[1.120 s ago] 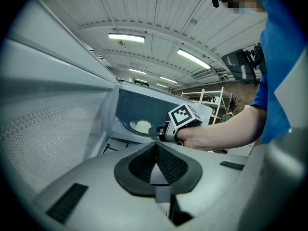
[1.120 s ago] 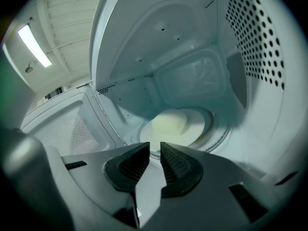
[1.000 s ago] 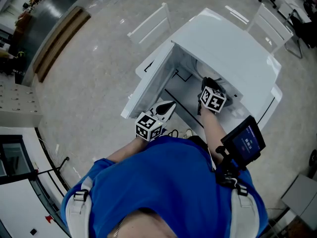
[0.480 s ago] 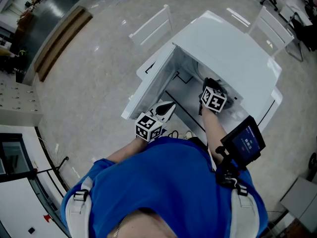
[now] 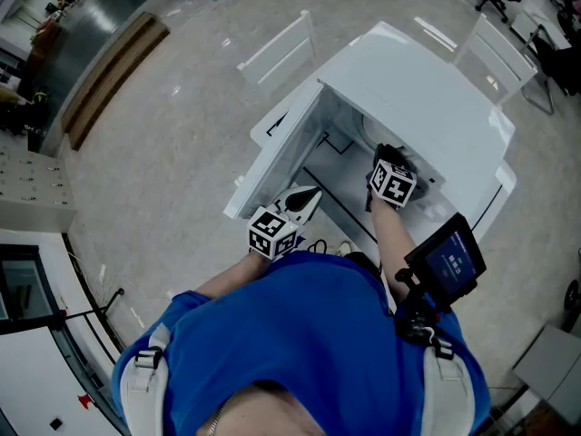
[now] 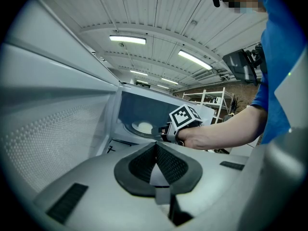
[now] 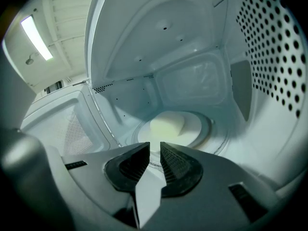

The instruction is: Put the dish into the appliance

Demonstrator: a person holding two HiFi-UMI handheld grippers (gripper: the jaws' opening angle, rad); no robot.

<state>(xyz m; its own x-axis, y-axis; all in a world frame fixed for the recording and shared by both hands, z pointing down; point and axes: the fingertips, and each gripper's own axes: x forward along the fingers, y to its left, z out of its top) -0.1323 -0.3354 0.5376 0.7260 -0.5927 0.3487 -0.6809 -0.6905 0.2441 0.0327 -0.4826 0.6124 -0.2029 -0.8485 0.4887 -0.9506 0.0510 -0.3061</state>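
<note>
Dish sits inside microwave. R gripper jaws a bit apart, empty; L gripper jaws clenched, empty. Next, prob.: pull R out.

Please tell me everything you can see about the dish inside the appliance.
The dish is pale cream and smooth, with a low, rounded shape; I cannot tell its material. It lies on the round tray at the bottom of the appliance, whose door is open. Only the tray seems to touch it. The right tongs stand in front of it, jaws slightly apart and empty, not gripping it.
</note>
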